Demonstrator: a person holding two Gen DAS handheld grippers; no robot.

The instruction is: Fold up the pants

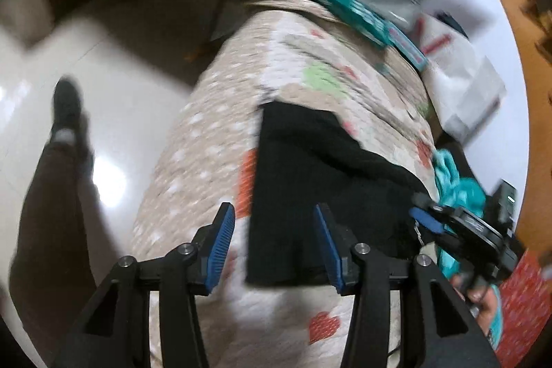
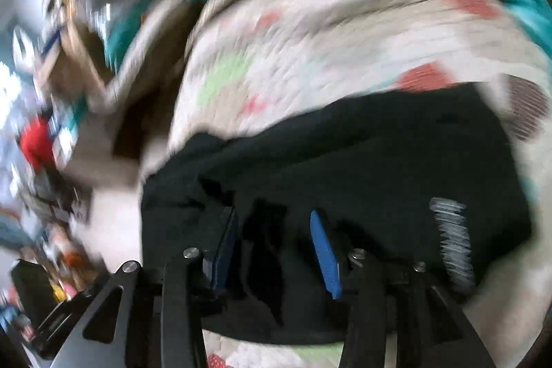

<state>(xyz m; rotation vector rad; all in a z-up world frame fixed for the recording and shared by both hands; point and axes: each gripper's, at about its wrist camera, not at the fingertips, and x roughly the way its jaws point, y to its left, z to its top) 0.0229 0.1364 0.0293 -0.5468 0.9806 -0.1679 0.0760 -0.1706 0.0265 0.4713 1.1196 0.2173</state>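
Note:
Black pants (image 1: 310, 181) lie folded flat on a quilted bedspread (image 1: 207, 133) with red hearts and green patches. My left gripper (image 1: 274, 247) is open and empty, hovering over the near left edge of the pants. In the left wrist view my right gripper (image 1: 427, 223) sits at the pants' right edge. In the right wrist view, which is blurred, my right gripper (image 2: 272, 247) is open just above the black pants (image 2: 362, 161), with a raised fold of cloth between its fingers. A white printed patch (image 2: 452, 244) shows on the pants.
A teal cloth (image 1: 455, 188) lies at the bed's right edge. The tiled floor (image 1: 103, 85) and the person's leg and shoe (image 1: 65, 112) are to the left. A teal strip (image 1: 358, 12) and cluttered items lie at the bed's far end.

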